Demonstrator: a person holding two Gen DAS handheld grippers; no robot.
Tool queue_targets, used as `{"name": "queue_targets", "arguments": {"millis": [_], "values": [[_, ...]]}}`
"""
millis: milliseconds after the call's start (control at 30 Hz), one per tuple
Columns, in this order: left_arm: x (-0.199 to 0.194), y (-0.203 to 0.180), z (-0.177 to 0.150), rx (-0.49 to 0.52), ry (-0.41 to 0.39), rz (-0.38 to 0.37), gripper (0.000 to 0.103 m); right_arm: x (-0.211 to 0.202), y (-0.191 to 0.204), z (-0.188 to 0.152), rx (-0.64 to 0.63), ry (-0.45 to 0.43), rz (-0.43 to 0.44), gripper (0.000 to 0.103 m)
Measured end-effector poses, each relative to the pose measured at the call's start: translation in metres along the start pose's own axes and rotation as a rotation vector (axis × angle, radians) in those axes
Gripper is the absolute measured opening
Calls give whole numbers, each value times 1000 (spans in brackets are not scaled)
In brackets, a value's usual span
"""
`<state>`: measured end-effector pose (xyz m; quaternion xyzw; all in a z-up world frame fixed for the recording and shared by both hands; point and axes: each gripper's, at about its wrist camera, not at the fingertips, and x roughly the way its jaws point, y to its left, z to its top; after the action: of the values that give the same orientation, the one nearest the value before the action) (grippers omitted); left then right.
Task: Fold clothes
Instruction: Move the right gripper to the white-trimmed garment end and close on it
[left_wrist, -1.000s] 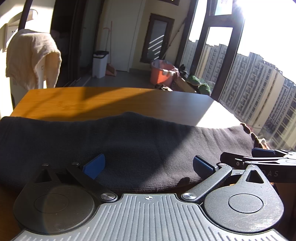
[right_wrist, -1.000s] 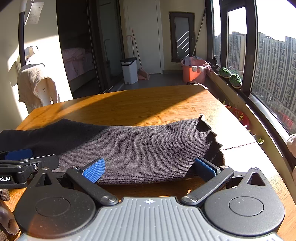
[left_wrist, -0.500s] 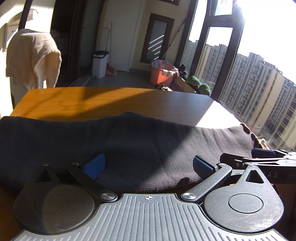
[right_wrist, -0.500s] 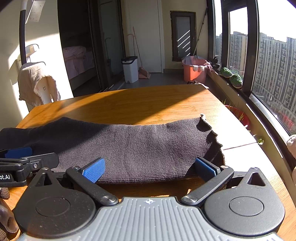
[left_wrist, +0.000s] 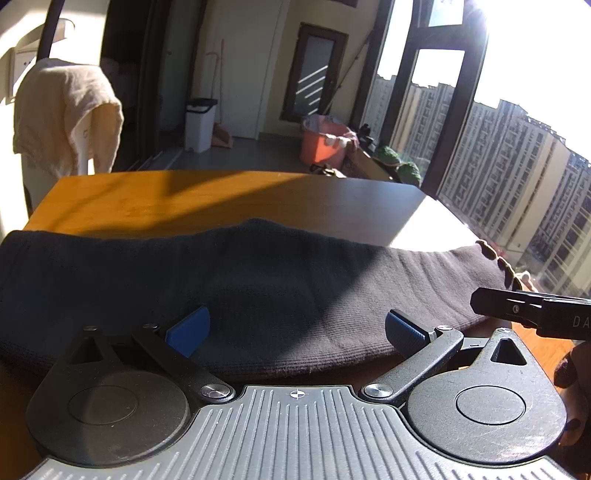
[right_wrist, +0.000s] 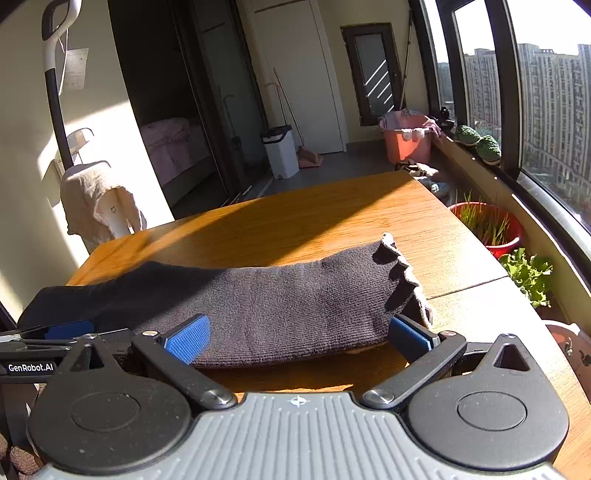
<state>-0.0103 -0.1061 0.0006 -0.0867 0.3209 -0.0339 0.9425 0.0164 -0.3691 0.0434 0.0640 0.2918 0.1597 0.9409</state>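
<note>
Right tool (right_wrist: 298, 338) has tilted; dark knit (right_wrist: 266, 306) unmoved on table (right_wrist: 332, 218)

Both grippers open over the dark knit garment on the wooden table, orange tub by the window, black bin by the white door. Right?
One slip: the bin by the white door is white with a black lid, clearest in the right wrist view. The rest holds: left gripper and right gripper open over the dark knit garment on the wooden table, orange tub by the window.
</note>
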Motion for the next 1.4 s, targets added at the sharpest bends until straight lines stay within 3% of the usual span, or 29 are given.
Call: {"name": "queue_targets", "arguments": {"millis": [200, 300, 467, 600, 767, 867, 1000, 1233, 1400], "values": [[5, -26, 13, -95, 65, -67, 103, -2, -49, 19, 101, -55, -56, 99], [13, -47, 15, -58, 84, -73, 103, 0, -62, 21, 139, -44, -31, 83], [25, -64, 17, 1, 109, -36, 103, 2, -58, 11, 83, -36, -49, 75], [27, -65, 17, 4, 113, -33, 103, 12, -53, 3, 65, 7, -41, 51], [26, -66, 16, 20, 113, -26, 103, 12, -44, 3, 21, -12, -43, 37], [26, -67, 16, 30, 110, -21, 103, 11, -37, 1, -24, -17, -44, 21], [24, -69, 16, 37, 110, -21, 103, 11, -35, 2, -40, -21, -61, 9], [24, -66, 17, 33, 105, -20, 103, 5, -33, 13, -50, -53, -49, 5], [16, -66, 20, 36, 66, -58, 103, 7, -34, 18, -46, -51, -70, 5]]}}
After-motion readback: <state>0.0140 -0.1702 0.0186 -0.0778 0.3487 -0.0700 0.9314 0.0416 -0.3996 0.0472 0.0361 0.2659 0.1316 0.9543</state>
